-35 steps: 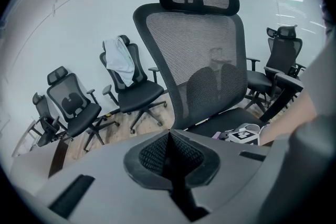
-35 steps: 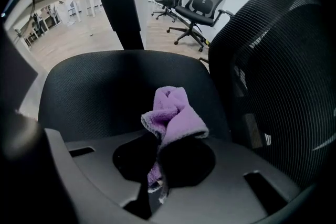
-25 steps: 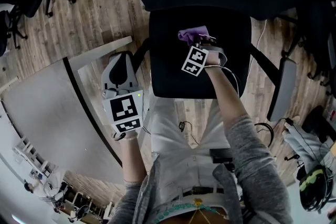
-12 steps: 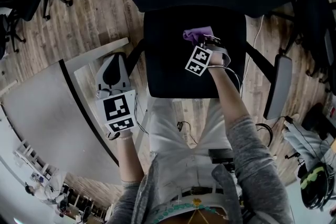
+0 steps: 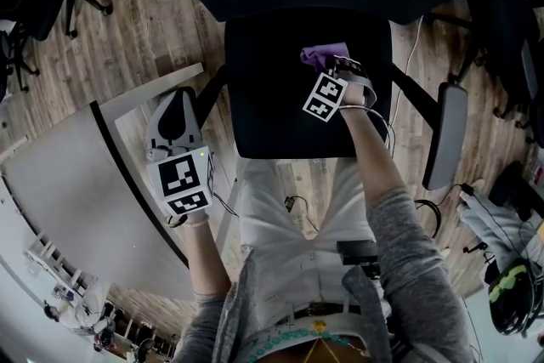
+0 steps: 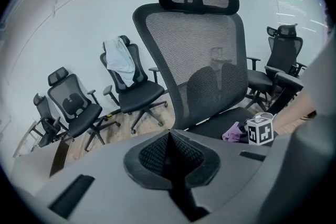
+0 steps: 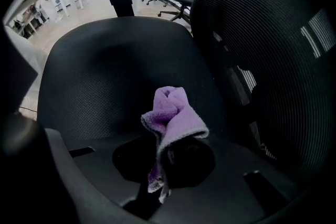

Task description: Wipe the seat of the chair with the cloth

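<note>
Chair seat (image 5: 272, 89) sits right of the left gripper (image 5: 175, 113), whose jaws are together and empty beside its edge. Toward the seat's rear right, the right gripper (image 5: 333, 66) pinches the bunched purple cloth (image 5: 320, 55). Wiping seems under way; the next move calls for pressing down and sweeping the cloth across unwiped fabric.

We count one purple cloth (image 7: 170, 113), two grippers, the left gripper (image 5: 175, 102) and the right gripper (image 5: 334, 64), and five chairs (image 6: 197, 60) in the left gripper view.

No words, brands or numbers are readable. The left gripper (image 5: 176, 102) and right gripper (image 5: 336, 64) bear only black-and-white square markers; these carry no letters.
</note>
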{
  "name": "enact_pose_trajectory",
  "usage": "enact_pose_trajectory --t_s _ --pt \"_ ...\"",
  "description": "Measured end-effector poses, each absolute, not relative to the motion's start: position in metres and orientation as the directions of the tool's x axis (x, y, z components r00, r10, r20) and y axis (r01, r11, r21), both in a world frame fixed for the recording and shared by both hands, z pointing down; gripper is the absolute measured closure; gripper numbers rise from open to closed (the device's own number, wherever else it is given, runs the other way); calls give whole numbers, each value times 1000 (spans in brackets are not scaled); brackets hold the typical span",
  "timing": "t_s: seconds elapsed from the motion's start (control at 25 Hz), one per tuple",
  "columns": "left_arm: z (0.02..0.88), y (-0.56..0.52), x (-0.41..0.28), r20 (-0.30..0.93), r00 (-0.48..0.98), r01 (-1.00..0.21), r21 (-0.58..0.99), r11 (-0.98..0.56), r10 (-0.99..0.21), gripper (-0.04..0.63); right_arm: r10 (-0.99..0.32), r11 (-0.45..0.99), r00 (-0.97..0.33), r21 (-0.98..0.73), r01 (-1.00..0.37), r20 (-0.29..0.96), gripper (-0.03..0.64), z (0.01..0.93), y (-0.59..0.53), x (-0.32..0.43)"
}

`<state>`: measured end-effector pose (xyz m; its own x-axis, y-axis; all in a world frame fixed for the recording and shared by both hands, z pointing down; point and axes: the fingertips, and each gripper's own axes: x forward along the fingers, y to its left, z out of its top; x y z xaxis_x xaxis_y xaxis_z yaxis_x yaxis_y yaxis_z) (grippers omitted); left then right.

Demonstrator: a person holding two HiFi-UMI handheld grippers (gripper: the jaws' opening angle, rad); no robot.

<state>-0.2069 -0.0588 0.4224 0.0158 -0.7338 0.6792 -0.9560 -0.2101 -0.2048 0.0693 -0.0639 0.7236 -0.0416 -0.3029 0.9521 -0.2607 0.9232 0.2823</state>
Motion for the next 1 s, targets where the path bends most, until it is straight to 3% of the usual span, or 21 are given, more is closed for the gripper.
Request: enact_pose_trajectory --t_s 1.0 --pt "421 -58 -205 679 7 -955 -213 -205 -735 586 -311 900 56 313 -303 949 569 713 -52 155"
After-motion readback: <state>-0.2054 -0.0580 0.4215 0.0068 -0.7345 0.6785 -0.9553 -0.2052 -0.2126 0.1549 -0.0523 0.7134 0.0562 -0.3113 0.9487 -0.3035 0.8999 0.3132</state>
